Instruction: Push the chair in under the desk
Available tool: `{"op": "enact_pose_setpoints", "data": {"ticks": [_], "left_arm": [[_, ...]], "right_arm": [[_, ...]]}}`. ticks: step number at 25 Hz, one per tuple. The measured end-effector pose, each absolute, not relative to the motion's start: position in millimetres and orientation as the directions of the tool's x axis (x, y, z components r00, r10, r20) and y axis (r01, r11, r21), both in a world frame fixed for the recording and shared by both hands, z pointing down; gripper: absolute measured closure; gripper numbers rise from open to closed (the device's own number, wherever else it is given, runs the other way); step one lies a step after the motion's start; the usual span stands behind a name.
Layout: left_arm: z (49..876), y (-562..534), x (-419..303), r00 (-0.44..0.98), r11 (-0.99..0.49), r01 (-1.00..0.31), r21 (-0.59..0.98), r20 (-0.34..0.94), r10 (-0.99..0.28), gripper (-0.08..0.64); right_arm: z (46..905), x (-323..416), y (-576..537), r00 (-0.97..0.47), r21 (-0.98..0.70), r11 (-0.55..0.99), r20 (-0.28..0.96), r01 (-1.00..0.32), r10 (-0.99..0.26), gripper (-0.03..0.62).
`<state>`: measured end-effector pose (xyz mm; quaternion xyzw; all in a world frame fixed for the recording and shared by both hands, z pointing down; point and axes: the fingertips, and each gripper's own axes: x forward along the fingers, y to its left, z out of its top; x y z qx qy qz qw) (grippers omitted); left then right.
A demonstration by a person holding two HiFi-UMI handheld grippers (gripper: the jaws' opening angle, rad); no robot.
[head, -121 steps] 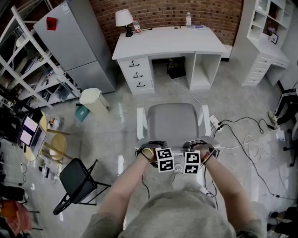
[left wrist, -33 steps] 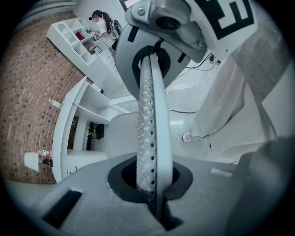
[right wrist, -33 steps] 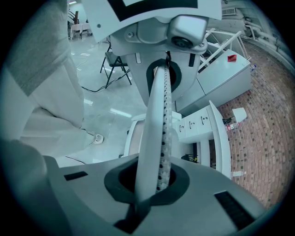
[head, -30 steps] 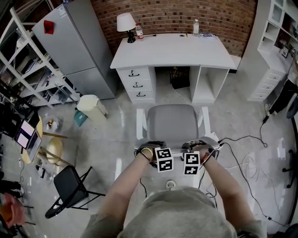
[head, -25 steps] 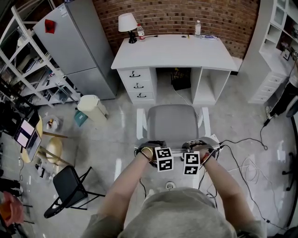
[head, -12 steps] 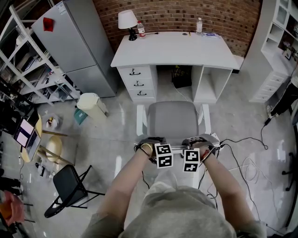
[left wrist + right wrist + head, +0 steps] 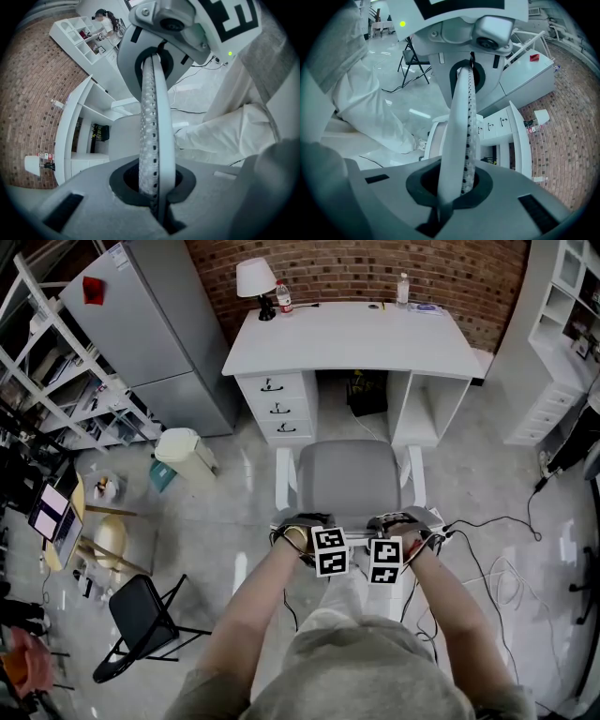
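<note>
The chair (image 7: 349, 476) has a grey seat and white arms, and it faces the white desk (image 7: 352, 338), its front close to the knee opening. Both hands are at the chair's back edge. My left gripper (image 7: 302, 524) and right gripper (image 7: 399, 521) press there side by side, their marker cubes nearly touching. In the left gripper view the left gripper (image 7: 150, 70) has its jaws flat together with nothing between them; the seat (image 7: 123, 136) and desk (image 7: 70, 136) lie beyond. The right gripper (image 7: 466, 70) in its own view is likewise shut and empty.
A drawer unit (image 7: 274, 407) fills the desk's left side and a dark box (image 7: 367, 393) sits in the knee opening. A lamp (image 7: 251, 279) and bottles stand on the desk. A bin (image 7: 185, 453), a black folding chair (image 7: 141, 615) and floor cables (image 7: 497, 549) flank the chair.
The chair and both grippers have moved a little further toward the desk. Both grippers stay shut.
</note>
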<state>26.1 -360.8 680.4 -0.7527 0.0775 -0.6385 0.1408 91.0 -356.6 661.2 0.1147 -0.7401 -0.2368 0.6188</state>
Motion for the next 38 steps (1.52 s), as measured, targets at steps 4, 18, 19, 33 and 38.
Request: {"op": "enact_pose_setpoints", "data": {"ticks": [4, 18, 19, 33, 38], "left_arm": [[681, -374, 27, 0.173, -0.947, 0.069, -0.314, 0.939, -0.299, 0.548], [678, -418, 21, 0.176, -0.947, 0.078, -0.312, 0.939, -0.295, 0.548], [678, -421, 21, 0.175, -0.946, 0.078, -0.313, 0.939, -0.296, 0.548], [680, -454, 18, 0.177, -0.945, 0.092, -0.312, 0.939, -0.293, 0.548], [681, -466, 17, 0.18, -0.944, 0.095, -0.317, 0.938, -0.297, 0.548]], "right_arm": [[662, 91, -369, -0.208, 0.496, 0.86, 0.86, 0.121, -0.467, 0.581], [659, 86, -413, -0.204, 0.503, 0.856, 0.856, 0.12, -0.475, 0.582], [659, 86, -416, -0.204, 0.504, 0.855, 0.856, 0.12, -0.475, 0.583], [661, 84, -447, -0.196, 0.502, 0.858, 0.857, 0.107, -0.477, 0.583], [663, 83, -459, -0.194, 0.501, 0.859, 0.858, 0.107, -0.476, 0.583]]}}
